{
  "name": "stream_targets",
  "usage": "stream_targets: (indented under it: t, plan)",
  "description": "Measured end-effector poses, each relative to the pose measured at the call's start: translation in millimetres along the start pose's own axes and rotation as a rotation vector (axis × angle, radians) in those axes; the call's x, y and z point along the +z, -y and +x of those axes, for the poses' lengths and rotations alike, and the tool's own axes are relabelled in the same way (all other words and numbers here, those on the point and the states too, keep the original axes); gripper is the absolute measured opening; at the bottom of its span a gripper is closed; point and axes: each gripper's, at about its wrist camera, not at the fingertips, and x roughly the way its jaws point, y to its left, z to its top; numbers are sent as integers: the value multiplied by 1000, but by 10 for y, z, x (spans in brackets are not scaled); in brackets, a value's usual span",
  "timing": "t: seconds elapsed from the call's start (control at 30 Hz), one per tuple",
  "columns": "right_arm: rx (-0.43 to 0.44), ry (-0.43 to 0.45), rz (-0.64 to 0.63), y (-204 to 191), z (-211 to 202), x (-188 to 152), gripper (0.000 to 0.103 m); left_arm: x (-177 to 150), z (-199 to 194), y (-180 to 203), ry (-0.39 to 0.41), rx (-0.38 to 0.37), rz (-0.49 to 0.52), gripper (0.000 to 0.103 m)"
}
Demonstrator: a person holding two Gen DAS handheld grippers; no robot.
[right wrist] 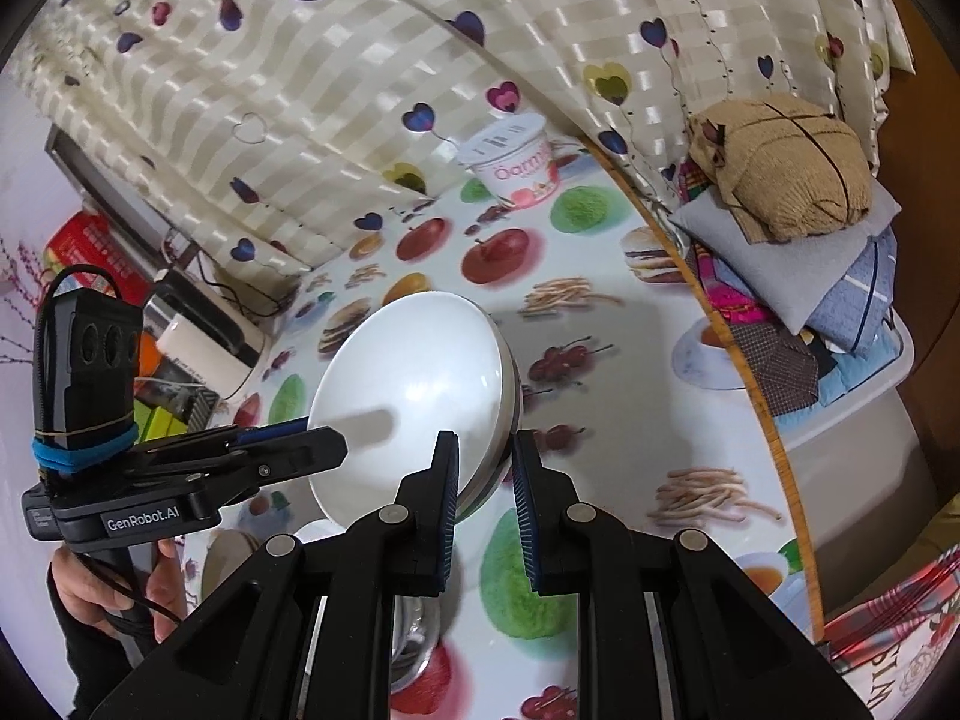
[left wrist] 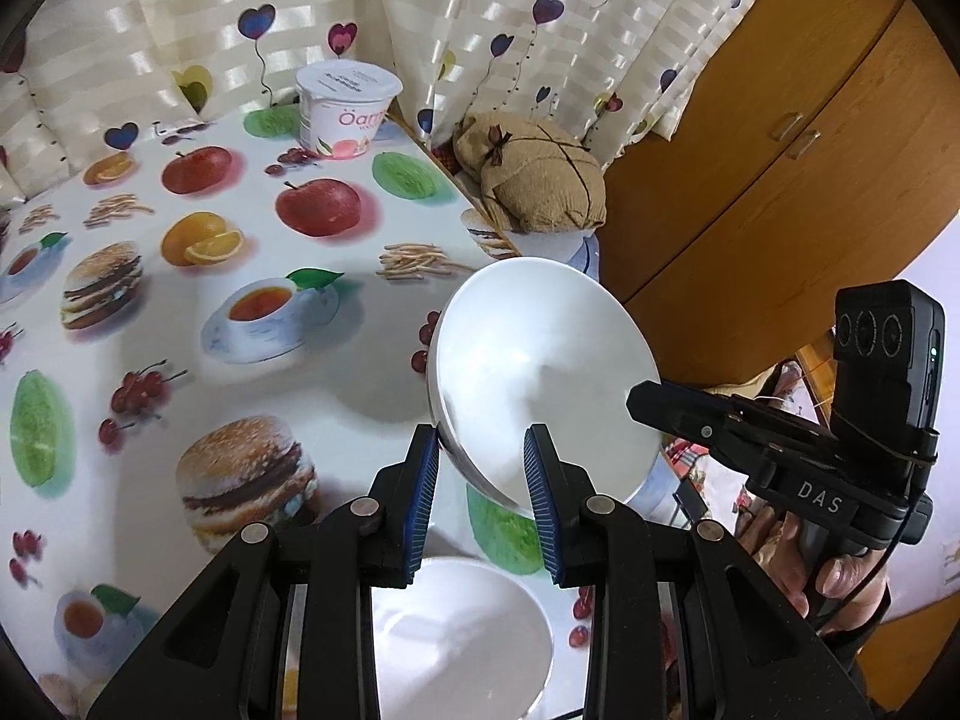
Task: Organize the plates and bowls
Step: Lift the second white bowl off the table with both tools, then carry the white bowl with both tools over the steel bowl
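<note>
Left wrist view: the fruit-and-burger-patterned desk (left wrist: 150, 312) spreads below. A white bowl (left wrist: 540, 372) hangs tilted above it, the left claw (left wrist: 480, 504) clenched on its near rim and the right claw (right wrist: 486, 510) clenched on the opposite rim. Another white bowl (left wrist: 462, 636) sits on the desk beneath. A yogurt tub (left wrist: 348, 105) stands at the far edge.
</note>
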Motion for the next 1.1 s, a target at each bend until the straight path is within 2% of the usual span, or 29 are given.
stream_targets:
  t: [0.63,0.87,1.1]
  plan:
    - [50,11,-61,-687,-243,-444,18,-687,-678,-146,55,32,-31,31]
    - [62,-2,-72,-812,-234,-662,18,-954,-709,-211,30,49,-45,31]
    - [73,-39,-42,-726,-103,-831,18,-1099,-601,-233,-10,62,-58,31]
